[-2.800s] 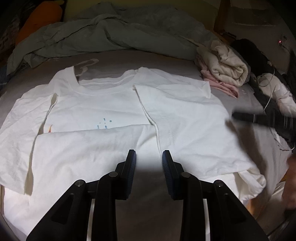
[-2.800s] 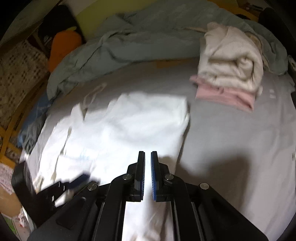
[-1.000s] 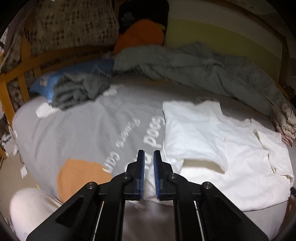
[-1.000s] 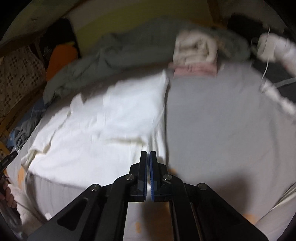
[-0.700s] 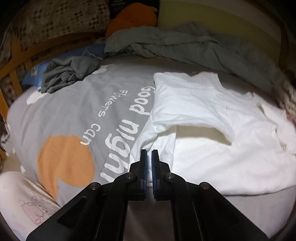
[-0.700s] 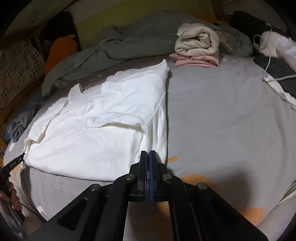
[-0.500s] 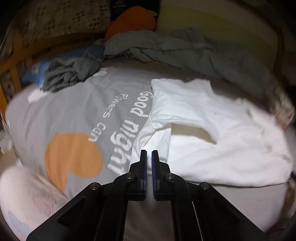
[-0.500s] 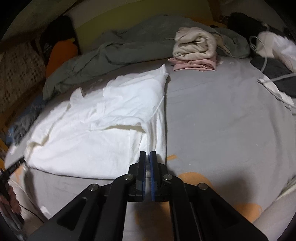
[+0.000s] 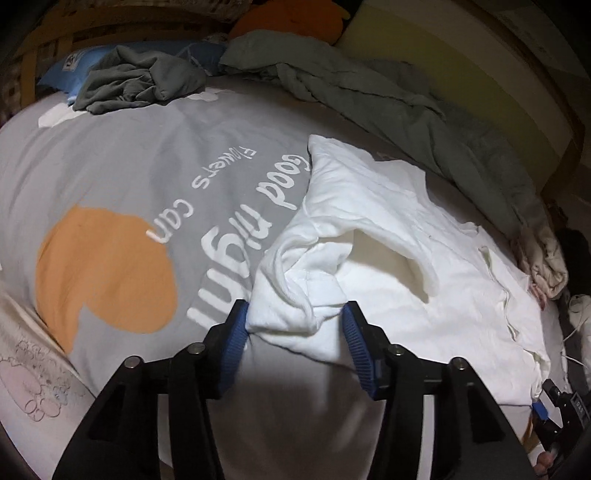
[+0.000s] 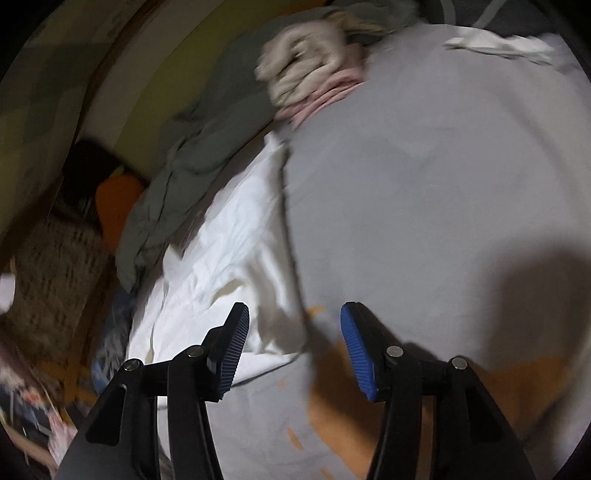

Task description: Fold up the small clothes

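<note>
A white T-shirt (image 9: 399, 266) lies partly folded on the grey printed bedsheet (image 9: 147, 192). Its near corner is bunched up between the fingers of my left gripper (image 9: 293, 325), which is open, with the jaws on either side of the bunched cloth. In the right wrist view the shirt (image 10: 236, 251) lies to the left, blurred. My right gripper (image 10: 293, 332) is open and empty above the shirt's near edge and the sheet.
A grey-green blanket (image 9: 388, 92) is heaped along the far side. A dark grey garment (image 9: 136, 81) lies at the far left. Folded cream and pink clothes (image 10: 310, 70) sit at the back. An orange cushion (image 9: 291, 22) leans on the headboard.
Both grippers have gone from shut to open. The shirt corner now lies bunched between my left fingers. The right wrist view has tilted and blurred.
</note>
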A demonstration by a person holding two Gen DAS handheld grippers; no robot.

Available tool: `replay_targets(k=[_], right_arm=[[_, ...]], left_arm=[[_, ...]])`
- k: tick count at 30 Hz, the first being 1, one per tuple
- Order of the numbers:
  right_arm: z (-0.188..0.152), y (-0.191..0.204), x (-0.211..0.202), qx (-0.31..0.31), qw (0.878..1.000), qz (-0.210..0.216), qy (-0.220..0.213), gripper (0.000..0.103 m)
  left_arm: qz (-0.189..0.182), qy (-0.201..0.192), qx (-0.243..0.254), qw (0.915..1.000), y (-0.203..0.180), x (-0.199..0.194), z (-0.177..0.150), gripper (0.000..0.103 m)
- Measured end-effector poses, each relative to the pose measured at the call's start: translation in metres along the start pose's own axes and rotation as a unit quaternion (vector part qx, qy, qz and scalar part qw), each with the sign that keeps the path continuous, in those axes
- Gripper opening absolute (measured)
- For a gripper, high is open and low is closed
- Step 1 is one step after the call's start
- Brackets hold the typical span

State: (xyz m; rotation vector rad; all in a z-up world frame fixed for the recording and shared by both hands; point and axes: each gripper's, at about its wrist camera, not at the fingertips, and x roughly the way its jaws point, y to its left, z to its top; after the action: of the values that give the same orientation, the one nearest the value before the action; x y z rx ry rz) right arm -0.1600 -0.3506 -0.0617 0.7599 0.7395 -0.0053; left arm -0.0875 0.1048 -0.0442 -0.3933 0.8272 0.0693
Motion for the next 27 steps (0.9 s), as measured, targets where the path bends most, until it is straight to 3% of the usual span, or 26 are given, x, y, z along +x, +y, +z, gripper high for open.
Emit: replay_targets(k=[3,4,6,8,10,14,18,22,25,27], right_arm=[[-0.004,0.016,0.008,-0.049,0.999,-0.023,0.005,0.048],[-0.005,0.018,0.01,-0.061,0.998,-0.03,0.009,0.038],[-0.008,0.022,0.014,-0.075,0.996,-0.04,0.016,0.019],[-0.008,0.026,0.01,-0.078,0.996,-0.049,0.007,0.011],[-0.009,0.029,-0.006,-0.075,0.996,-0.054,-0.011,0.01],[-0.006,0.034,-0.048,-0.06,0.998,-0.023,-0.025,0.01],[-0.017,0.044,-0.088,-0.079,0.996,-0.029,-0.037,0.01],[-0.02,0.036,-0.096,-0.049,0.998,-0.018,-0.022,0.01],[-0.001,0.048,-0.086,-0.057,0.997,-0.019,-0.038,0.01],[0.019,0.068,-0.079,-0.081,0.995,-0.007,-0.065,0.01]], left_arm=[[0.02,-0.004,0.014,0.9997,-0.001,0.004,0.0,0.031],[0.025,-0.008,0.013,0.9996,0.0,0.002,-0.001,0.021],[0.033,-0.015,0.014,0.9992,0.003,-0.003,-0.002,0.014],[0.033,-0.022,0.007,0.9992,0.005,-0.012,-0.002,0.011],[0.032,-0.038,0.012,0.9987,0.002,-0.032,0.001,0.01],[0.003,-0.072,0.034,0.9968,-0.007,-0.088,0.004,0.009],[0.011,-0.057,0.036,0.9977,-0.007,-0.12,-0.002,0.009],[-0.002,-0.026,-0.009,0.9996,0.006,-0.111,0.005,0.009],[-0.039,-0.038,-0.012,0.9984,-0.004,-0.096,0.028,0.01],[-0.046,-0.054,-0.021,0.9973,-0.011,-0.085,0.051,0.009]])
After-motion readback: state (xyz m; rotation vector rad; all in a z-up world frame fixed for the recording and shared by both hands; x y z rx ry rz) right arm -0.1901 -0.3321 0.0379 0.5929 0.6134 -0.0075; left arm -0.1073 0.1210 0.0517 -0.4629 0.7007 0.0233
